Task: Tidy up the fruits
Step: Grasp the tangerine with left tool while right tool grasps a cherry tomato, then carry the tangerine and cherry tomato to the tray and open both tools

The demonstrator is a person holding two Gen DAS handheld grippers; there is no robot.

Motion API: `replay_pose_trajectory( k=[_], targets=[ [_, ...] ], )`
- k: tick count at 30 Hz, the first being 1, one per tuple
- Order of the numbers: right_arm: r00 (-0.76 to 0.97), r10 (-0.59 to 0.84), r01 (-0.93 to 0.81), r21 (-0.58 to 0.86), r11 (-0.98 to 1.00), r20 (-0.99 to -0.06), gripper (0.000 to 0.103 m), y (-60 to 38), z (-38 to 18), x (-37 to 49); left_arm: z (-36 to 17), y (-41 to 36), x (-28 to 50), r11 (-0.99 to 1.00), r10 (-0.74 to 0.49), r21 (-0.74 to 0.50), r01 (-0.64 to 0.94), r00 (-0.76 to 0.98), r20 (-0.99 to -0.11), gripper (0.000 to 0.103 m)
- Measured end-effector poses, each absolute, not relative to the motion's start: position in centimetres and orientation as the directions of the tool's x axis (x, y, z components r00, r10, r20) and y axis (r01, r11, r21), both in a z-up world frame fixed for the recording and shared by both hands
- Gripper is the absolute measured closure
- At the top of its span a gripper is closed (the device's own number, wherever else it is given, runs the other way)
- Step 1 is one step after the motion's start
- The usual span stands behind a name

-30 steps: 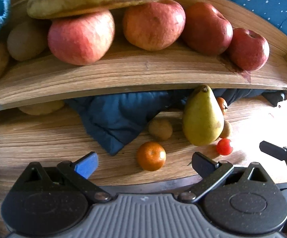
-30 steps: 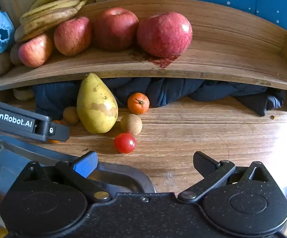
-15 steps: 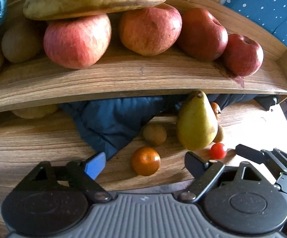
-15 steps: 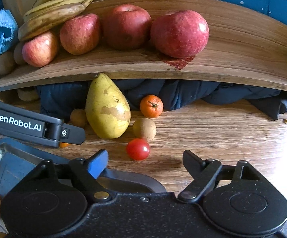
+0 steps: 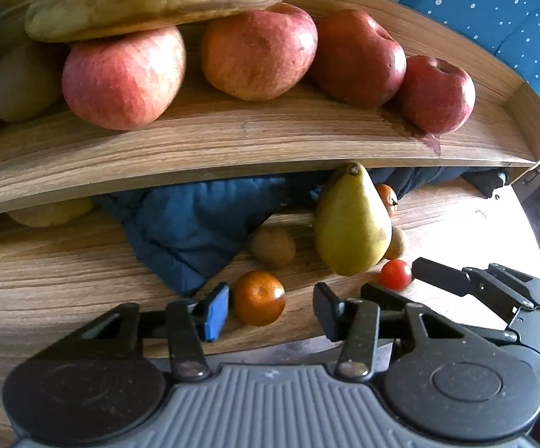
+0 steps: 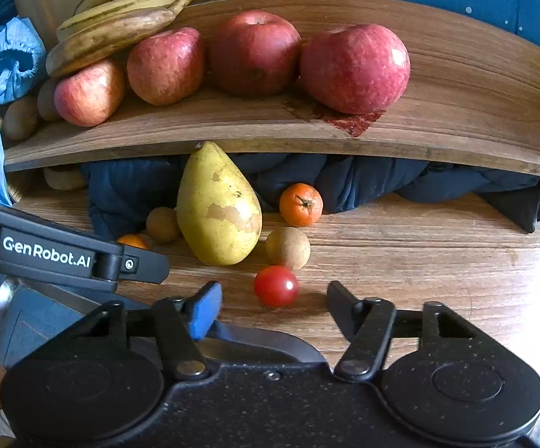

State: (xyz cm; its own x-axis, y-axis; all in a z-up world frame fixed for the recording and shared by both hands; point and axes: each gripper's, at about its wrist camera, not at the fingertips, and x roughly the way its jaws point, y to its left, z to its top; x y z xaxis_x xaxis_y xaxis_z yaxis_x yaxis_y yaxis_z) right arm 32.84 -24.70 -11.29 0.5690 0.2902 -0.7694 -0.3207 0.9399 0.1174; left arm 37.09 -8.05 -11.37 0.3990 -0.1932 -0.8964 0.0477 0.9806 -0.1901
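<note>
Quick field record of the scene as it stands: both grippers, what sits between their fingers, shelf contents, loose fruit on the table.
left gripper: jaws just closing around small orange mandarin, pads not yet touching
right gripper: jaws just closing around red cherry tomato, not yet touching
wooden shelf: four red apples, bananas
wooden table: yellow-green pear, second mandarin, small brown round fruits, dark blue cloth

Grained matt wood forms the bench (image 6: 400, 257) and shelf (image 6: 456, 74) ahead of my right tool (image 6: 273, 302). The cherry tomato (image 6: 275, 285) shines glossy; quilted blue cloth (image 5: 195, 231) lies matt beyond my speckled plastic left tool (image 5: 272, 308).
</note>
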Motion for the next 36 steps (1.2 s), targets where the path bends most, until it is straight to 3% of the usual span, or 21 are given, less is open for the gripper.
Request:
replay_pose_trajectory(
  k=[5,13,36],
  targets=[
    [0.579,0.271,-0.311,0.099,0.945,-0.769,0.06,-24.6,-11.0,32.9,-11.5,-8.1,37.2,0.982,-0.185,-0.182,0.045,0.401,-0.897,0.057],
    [0.583,0.258,-0.31,0.083,0.947,-0.77,0.076,-24.3,-11.1,32.9,-11.1,-7.5,36.9,0.983,-0.177,-0.18,0.029,0.4,-0.899,0.068],
    [0.616,0.302,-0.338,0.102,0.936,-0.727,0.077,-26.3,-8.4,29.4,-8.2,-9.4,32.6,0.983,-0.183,-0.177,0.056,0.446,-0.876,0.07]
  ],
)
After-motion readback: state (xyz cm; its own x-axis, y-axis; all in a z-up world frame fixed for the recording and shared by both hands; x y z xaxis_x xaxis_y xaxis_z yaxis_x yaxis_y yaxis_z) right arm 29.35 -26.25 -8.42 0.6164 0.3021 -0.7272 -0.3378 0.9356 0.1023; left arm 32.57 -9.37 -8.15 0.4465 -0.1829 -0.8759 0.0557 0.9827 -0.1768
